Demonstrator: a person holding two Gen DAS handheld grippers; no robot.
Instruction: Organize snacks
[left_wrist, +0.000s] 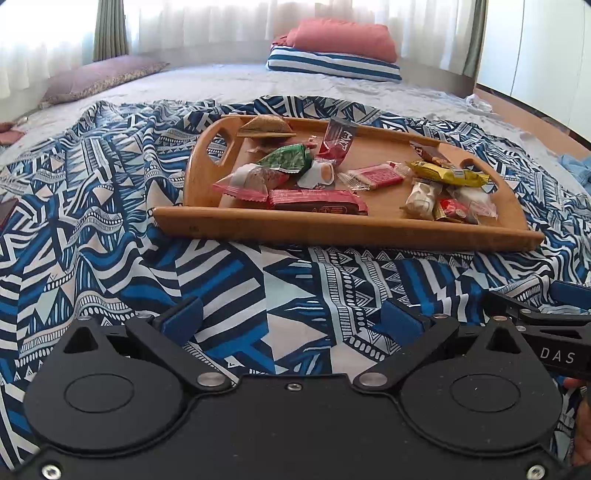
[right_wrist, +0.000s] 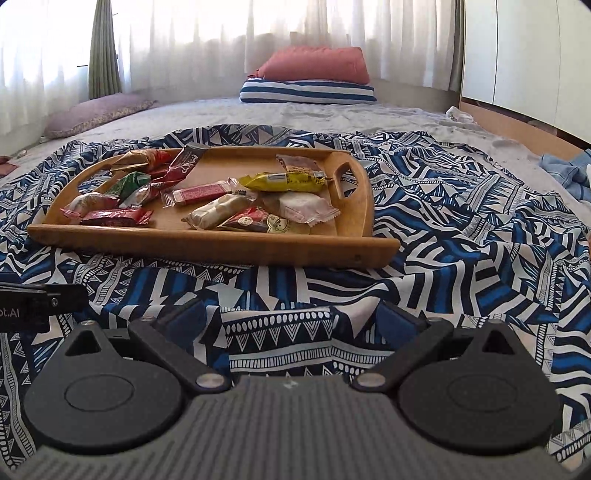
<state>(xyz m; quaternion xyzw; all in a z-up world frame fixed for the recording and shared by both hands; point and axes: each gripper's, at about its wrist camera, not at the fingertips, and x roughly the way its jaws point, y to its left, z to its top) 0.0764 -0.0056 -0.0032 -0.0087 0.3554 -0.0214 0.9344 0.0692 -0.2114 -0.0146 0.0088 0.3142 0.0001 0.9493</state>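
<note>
I see the snacks (right_wrist: 207, 195) lying loose in a wooden tray (right_wrist: 207, 242) that sits on the patterned blue and white cloth (right_wrist: 461, 229) spread over the bed (right_wrist: 295, 110), ahead of both my tools. My left gripper (left_wrist: 291, 321) and my right gripper (right_wrist: 291, 321) hover low over the cloth near the tray's front edge. Both have their fingers spread wide and hold nothing.

One wooden tray (right_wrist: 207, 243) holds about a dozen wrapped snacks (right_wrist: 218, 210): one yellow (right_wrist: 284, 181), one green (right_wrist: 127, 184), several red; three pillows lie behind.
</note>
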